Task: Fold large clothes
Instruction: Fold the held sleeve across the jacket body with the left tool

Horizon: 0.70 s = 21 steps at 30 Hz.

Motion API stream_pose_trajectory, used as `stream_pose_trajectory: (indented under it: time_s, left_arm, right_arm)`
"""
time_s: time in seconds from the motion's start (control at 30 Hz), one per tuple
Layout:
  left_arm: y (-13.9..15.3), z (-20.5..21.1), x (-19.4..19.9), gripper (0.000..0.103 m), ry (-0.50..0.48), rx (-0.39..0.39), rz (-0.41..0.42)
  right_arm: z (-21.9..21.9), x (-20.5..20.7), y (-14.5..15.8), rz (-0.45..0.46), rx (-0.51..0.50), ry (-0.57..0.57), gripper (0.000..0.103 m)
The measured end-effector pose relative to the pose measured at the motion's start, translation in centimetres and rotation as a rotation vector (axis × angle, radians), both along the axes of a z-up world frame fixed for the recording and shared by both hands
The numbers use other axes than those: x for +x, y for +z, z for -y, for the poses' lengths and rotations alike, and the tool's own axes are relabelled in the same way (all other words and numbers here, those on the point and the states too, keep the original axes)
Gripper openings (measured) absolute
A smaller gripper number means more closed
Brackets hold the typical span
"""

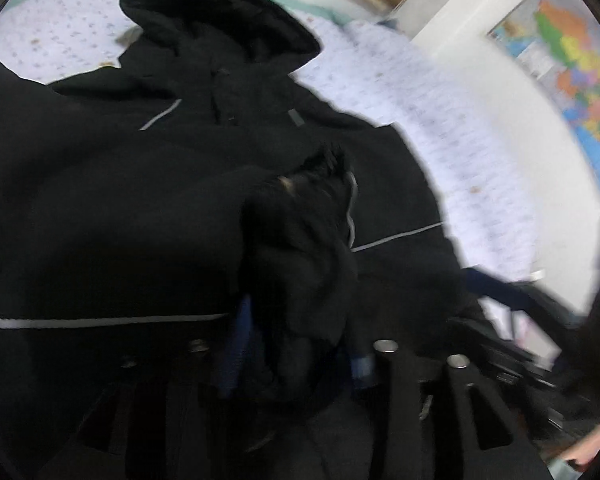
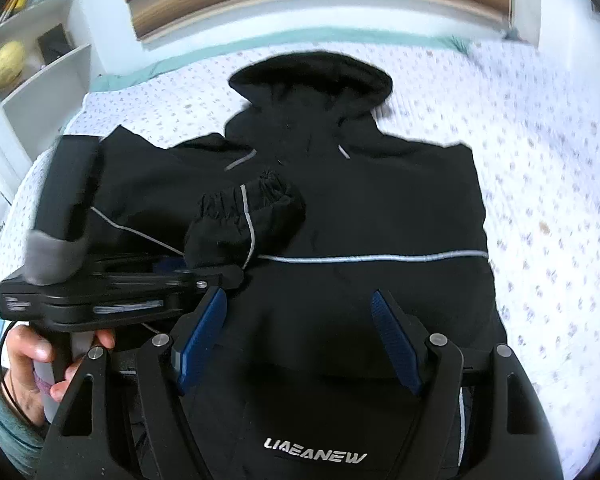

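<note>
A black hooded jacket point(image 2: 380, 208) lies flat on the bed, hood point(image 2: 312, 76) at the far end, with thin reflective stripes across the chest. Its left sleeve is folded over the chest, the elastic cuff point(image 2: 252, 208) near the middle. My left gripper point(image 1: 300, 340) sits at that sleeve point(image 1: 300, 240); its blue pads stand apart with the bunched black fabric between them. From the right wrist view the left gripper point(image 2: 220, 276) reaches in from the left. My right gripper point(image 2: 298, 320) hangs open over the jacket's lower part, nothing between its blue pads.
The bed's white dotted sheet point(image 2: 540, 160) surrounds the jacket. A wooden headboard point(image 2: 320, 0) stands behind. A white shelf point(image 2: 40, 60) with a yellow ball is at the far left. A coloured map point(image 1: 572, 60) hangs on the wall. A hand point(image 2: 32, 352) holds the left gripper's handle.
</note>
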<state>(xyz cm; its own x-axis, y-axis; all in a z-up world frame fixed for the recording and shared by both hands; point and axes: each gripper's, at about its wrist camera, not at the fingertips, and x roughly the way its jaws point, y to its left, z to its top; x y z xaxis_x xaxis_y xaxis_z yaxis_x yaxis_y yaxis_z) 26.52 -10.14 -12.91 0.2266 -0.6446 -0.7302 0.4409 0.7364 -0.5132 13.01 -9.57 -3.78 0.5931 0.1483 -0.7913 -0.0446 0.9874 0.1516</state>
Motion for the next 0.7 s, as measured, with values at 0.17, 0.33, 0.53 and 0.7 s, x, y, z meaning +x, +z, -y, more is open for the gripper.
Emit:
stream_pose_trajectory:
  time_s: [0.17,0.33,0.53,0.7]
  left_arm:
    - [2.7,-2.6,-0.7,0.054,-0.003,-0.157,-0.035]
    - [5.7,-6.6,-2.0,0.054,0.070,-0.140,0.069]
    - [7.1,-11.9,-2.7,0.054,0.204,-0.072,0.134]
    - [8.4,-15.9,-3.1,0.054,0.329,0.005,0.197]
  right_arm:
    - [1.7,1.8,-0.9,-0.054,0.097,-0.040,0.079]
    - [1.6,4.1,-2.0,-0.123,0.238,-0.050,0.079]
    - [1.1,5.6,-4.8,-0.208,0.311,-0.130,0.079]
    - [-1.6,6.0,-2.9,-0.131,0.155,-0.074,0.036]
